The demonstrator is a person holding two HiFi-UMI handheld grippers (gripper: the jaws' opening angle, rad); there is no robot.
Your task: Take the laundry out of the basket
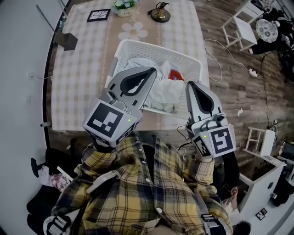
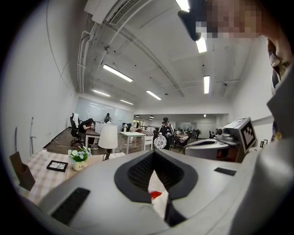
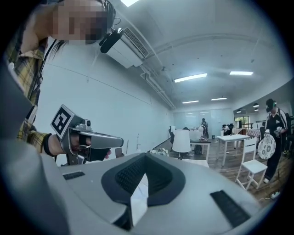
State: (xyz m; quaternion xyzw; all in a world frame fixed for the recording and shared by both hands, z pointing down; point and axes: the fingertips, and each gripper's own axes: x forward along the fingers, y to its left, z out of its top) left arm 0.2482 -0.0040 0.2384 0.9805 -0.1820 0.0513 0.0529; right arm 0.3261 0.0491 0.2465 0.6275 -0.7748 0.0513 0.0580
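Observation:
A white slatted laundry basket (image 1: 156, 48) stands on the checked table. White laundry (image 1: 161, 93) fills it, and a red item (image 1: 175, 75) peeks out near the right side. My left gripper (image 1: 154, 69) hovers over the basket's near left part, jaws shut and empty. To its right, my right gripper (image 1: 189, 84) is over the near right rim, also shut with nothing held. In the left gripper view the closed jaws (image 2: 155, 152) leave a slit that shows white cloth (image 2: 158, 183) and the red item (image 2: 155, 194). The right gripper view shows its jaws (image 3: 146, 156) closed, with white cloth (image 3: 139, 199) below.
At the table's far end are a lamp base (image 1: 160, 15), a small flower pot (image 1: 124, 7), a black picture frame (image 1: 98, 15) and a dark box (image 1: 67, 40). A white chair (image 1: 242, 25) and a cable (image 1: 216, 50) are on the wooden floor at right.

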